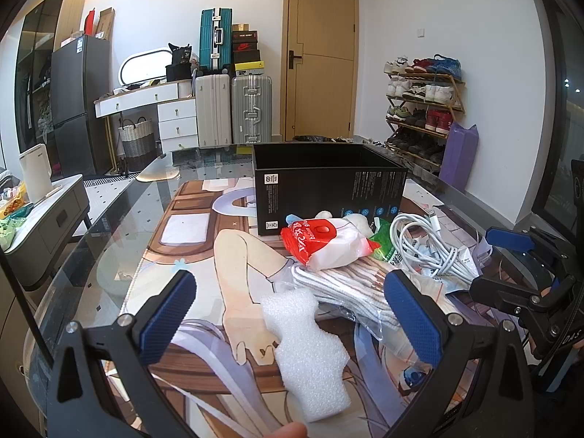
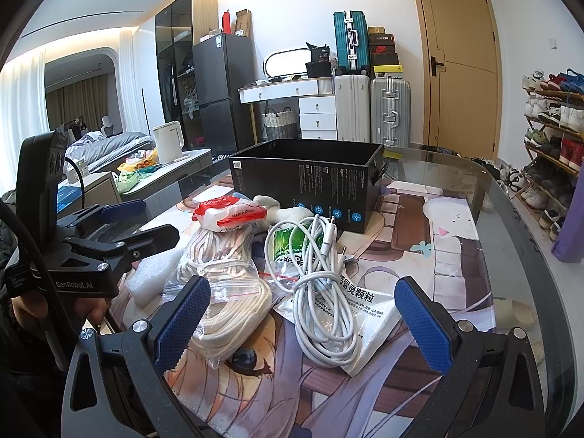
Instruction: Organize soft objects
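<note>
A white foam piece [image 1: 306, 350] lies on the printed mat between the open fingers of my left gripper [image 1: 292, 310]; it also shows in the right wrist view [image 2: 153, 277]. Behind it lie a bag of white rope [image 1: 346, 288] [image 2: 226, 292], a red-and-white wipes pack [image 1: 325, 241] [image 2: 230, 213], a white plush [image 2: 288, 211], a green packet [image 2: 292, 244] and a coiled white cable [image 2: 325, 292] [image 1: 427, 248]. My right gripper [image 2: 303, 306] is open and empty, its fingers either side of the cable. An open black box [image 1: 328, 186] [image 2: 306, 179] stands behind the pile.
A white printed pouch [image 2: 368, 310] lies under the cable. The glass table's curved edge [image 2: 529, 255] runs at the right, with a shoe rack [image 1: 423, 106] beyond. A side table with a kettle [image 1: 34, 171] stands at the left.
</note>
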